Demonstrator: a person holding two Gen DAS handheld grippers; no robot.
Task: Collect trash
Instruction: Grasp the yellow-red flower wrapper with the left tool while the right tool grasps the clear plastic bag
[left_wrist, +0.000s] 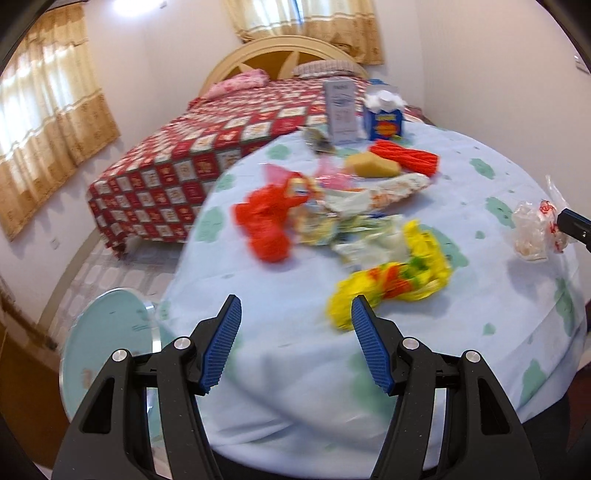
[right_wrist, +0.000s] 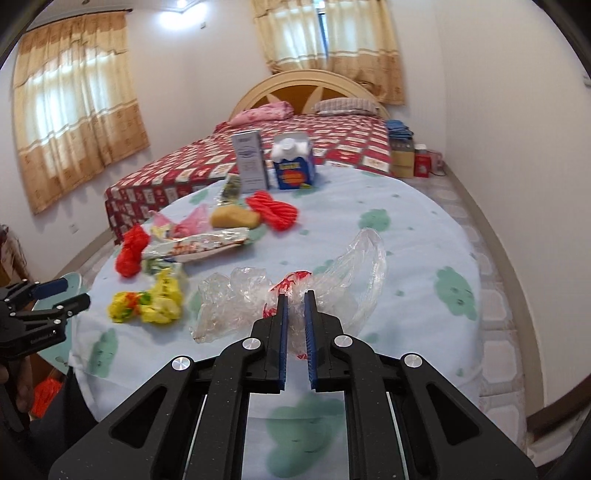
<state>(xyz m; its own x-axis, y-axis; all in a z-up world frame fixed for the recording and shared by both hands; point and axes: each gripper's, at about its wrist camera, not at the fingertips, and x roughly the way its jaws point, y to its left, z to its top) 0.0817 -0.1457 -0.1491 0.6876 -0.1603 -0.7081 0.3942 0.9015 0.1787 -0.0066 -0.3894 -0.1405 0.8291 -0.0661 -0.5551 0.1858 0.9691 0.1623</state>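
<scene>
While pinched near its printed red patch, clear plastic bag (right_wrist: 291, 295) sits between nearly closed jaws of right gripper (right_wrist: 295, 295), probably for lifting off table (right_wrist: 424, 229) as 1 crumpled bundle. Left gripper (left_wrist: 295, 306) hovers with jaws well apart and nothing between them, just short of yellow wrapper (left_wrist: 391, 280), likely lined up as next pick. Red wrapper (left_wrist: 266, 225) and other scraps lie mid-table.
</scene>
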